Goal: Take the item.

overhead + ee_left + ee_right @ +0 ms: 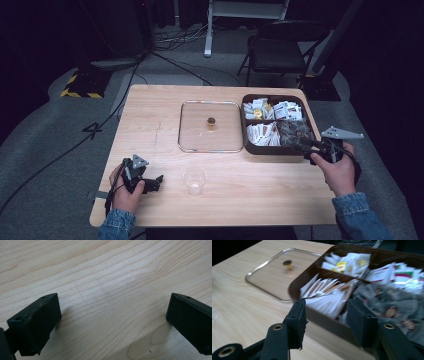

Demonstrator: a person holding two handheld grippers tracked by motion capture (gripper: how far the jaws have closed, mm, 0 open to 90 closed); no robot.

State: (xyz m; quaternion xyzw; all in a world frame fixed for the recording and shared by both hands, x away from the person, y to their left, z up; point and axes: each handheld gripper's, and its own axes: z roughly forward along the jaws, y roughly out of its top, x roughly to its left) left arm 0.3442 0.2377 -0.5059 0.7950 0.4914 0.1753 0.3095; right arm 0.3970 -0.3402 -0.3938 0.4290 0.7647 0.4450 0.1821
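Observation:
A brown compartment tray (270,151) of packets stands at the table's right. White paper packets (327,297) fill its near-left compartment and clear-wrapped bags (392,305) its near-right one. My right gripper (302,146) hovers at the tray's front right corner. Seen in the right gripper view, this gripper (327,305) is open, its jaws about half apart just before the tray wall (324,320), with nothing between them. My left gripper (159,181) rests near the table's front left. It stands open (113,300) over bare wood.
A glass lid (200,135) with a small knob (211,121) lies flat left of the tray. A clear plastic cup (194,180) stands near the front edge, just right of my left gripper. A folding chair (280,50) and floor cables lie beyond the table.

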